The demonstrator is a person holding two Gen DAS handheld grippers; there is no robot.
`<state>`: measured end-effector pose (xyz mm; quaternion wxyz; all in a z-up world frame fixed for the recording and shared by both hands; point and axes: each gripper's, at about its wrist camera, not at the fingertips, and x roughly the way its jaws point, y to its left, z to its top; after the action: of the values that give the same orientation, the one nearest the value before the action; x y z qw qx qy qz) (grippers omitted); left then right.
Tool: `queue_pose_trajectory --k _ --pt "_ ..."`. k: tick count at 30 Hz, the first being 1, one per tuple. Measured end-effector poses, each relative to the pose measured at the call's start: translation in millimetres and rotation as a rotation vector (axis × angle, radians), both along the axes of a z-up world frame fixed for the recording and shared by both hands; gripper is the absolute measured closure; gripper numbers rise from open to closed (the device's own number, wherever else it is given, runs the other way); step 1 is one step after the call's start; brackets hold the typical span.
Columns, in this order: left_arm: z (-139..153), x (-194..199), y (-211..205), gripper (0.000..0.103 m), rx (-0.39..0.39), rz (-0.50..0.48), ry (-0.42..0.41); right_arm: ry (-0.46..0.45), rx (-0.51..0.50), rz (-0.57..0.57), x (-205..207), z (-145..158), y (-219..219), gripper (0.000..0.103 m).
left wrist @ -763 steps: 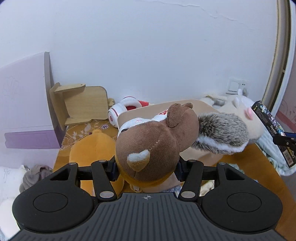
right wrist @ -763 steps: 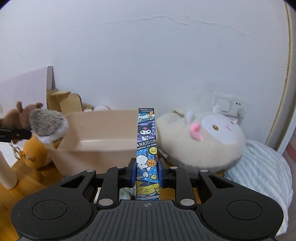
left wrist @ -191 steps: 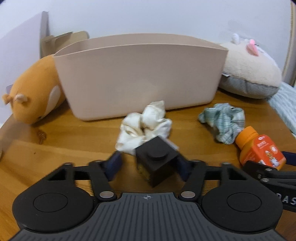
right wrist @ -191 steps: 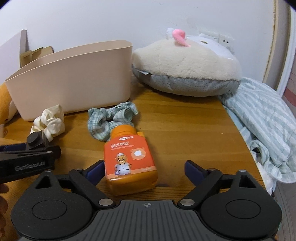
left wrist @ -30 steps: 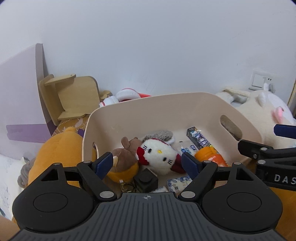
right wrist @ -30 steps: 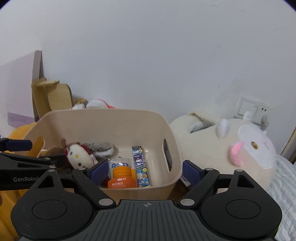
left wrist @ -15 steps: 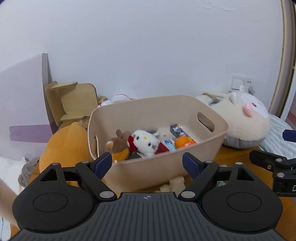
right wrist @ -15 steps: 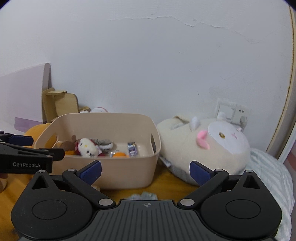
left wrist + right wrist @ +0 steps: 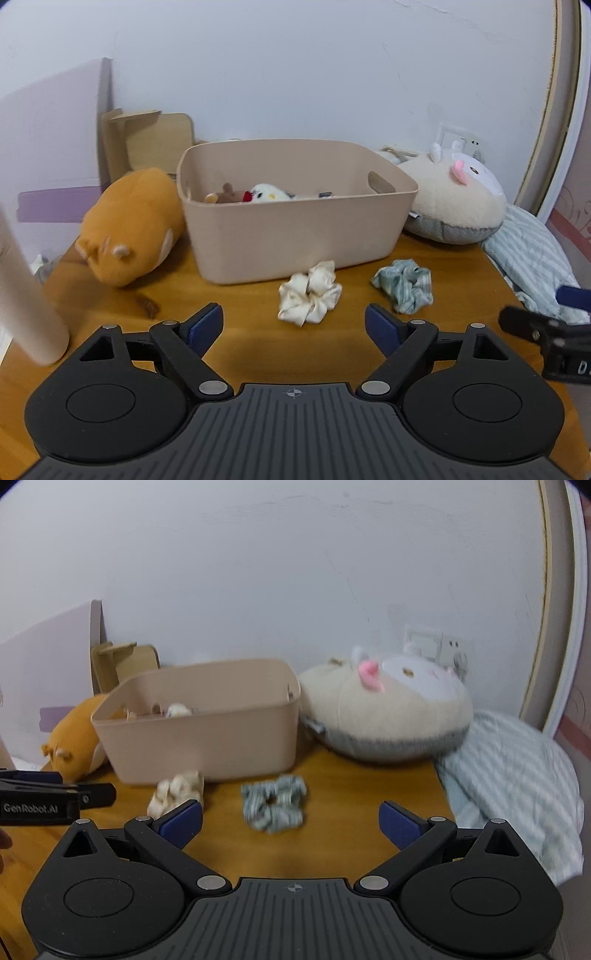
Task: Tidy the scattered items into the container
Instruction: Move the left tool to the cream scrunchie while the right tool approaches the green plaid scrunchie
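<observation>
Half a second ago we looked down into the beige plastic tub (image 9: 295, 229); now both views sit lower and farther back, and the bare wooden table (image 9: 251, 325) fills the foreground. The tub holds the small plush toys, a white kitty plush (image 9: 267, 192) peeking over its rim. A round cream hamster cushion (image 9: 450, 199) lies right of the tub, an orange hamster plush (image 9: 129, 225) presses against its left wall. In front of the tub lie two crumpled fabric scrunchies, apart: the cream scrunchie (image 9: 309, 293) and, to its right, the green checked scrunchie (image 9: 274, 802). Our left gripper (image 9: 293, 325) and right gripper (image 9: 290, 821) hover before the tub, jaws spread wide, holding nothing.
</observation>
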<state>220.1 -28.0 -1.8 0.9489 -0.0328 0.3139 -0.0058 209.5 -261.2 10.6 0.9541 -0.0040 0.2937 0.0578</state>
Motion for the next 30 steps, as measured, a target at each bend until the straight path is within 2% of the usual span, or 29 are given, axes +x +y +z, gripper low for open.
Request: queue_pose_trajectory --k 8,14,30 --pt "-24 -2 0 0.018 0.006 0.033 0.047 0.034 -0.066 0.01 -18 -18 2 0.0" --pt "-39 7 -4 0.018 0.009 0.004 0.081 0.079 -0.087 0.032 -13 -33 9 0.0" --pt "-64 55 -18 0.018 0.031 -0.054 0.112 0.117 -0.113 0.021 48 -63 16 0.0"
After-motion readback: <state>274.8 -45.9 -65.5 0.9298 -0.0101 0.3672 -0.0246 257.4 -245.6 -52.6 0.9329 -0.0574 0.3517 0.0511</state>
